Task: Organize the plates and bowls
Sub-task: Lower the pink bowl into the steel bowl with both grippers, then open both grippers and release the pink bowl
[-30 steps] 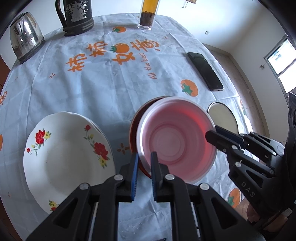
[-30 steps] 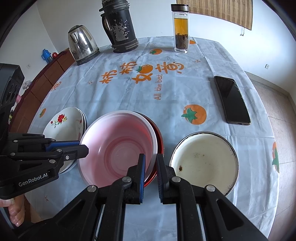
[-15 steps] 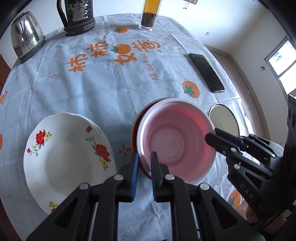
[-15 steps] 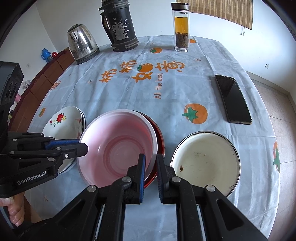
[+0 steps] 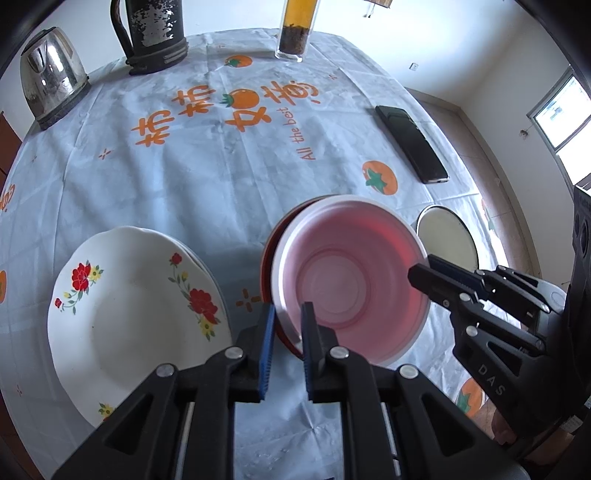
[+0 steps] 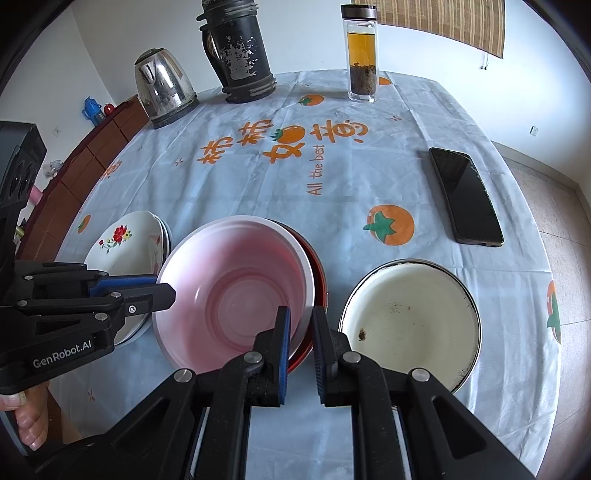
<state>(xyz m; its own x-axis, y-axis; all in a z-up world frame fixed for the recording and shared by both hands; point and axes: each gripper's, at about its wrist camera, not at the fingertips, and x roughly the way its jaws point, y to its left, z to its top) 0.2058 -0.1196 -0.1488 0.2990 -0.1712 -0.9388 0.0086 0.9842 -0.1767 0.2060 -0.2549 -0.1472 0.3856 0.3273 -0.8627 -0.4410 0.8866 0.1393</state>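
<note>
Red bowl [image 5: 266, 258] mostly hidden under pink bowl [image 5: 351, 280]; only rim crescent shows. Lower plates of floral plate stack [image 6: 125, 240] show edges only; count unclear. Left wrist view: tea bottle [image 5: 295, 29] and black thermos [image 5: 155, 33] tops cut off by frame; enamel plate [image 5: 445, 236] partly behind right gripper [image 5: 417, 271]. Phone [image 6: 465, 195] screen dark, unreadable.
</note>
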